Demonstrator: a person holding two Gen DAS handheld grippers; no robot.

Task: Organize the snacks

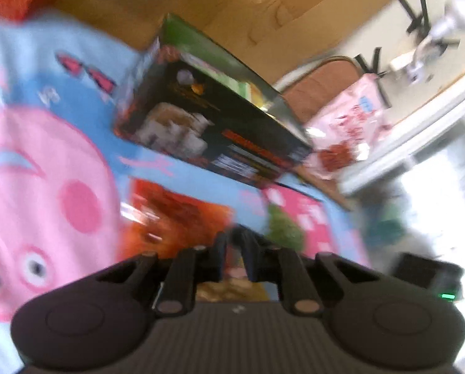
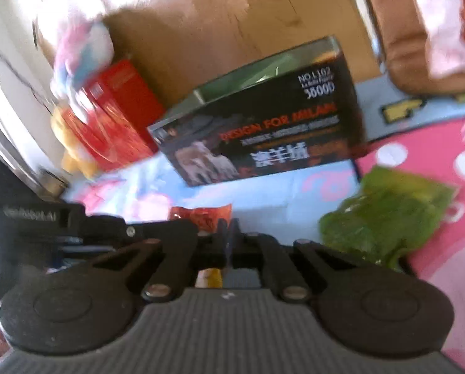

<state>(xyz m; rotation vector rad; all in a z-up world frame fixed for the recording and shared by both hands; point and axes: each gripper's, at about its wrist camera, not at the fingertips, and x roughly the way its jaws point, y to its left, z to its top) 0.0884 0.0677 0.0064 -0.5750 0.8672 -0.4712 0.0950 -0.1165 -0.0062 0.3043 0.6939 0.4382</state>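
Both views are blurred by motion. A black open-topped box (image 1: 213,124) stands on a blue and pink cartoon mat (image 1: 45,162); several snack packs show inside it. My left gripper (image 1: 234,243) has its fingers close together over an orange-red snack bag (image 1: 176,215); I cannot tell whether it grips it. In the right wrist view the same black box (image 2: 263,137) stands ahead. My right gripper (image 2: 229,233) is shut on the edge of a red snack packet (image 2: 201,215). A green snack bag (image 2: 385,215) lies on the mat to its right.
A pink and white snack bag (image 1: 347,124) rests on a brown cushion (image 1: 323,81) behind the box. A red box (image 2: 117,118) with a plush toy (image 2: 79,50) stands left of the black box. Wooden floor (image 1: 232,6) lies beyond. The other gripper's black body (image 2: 30,224) is at the left.
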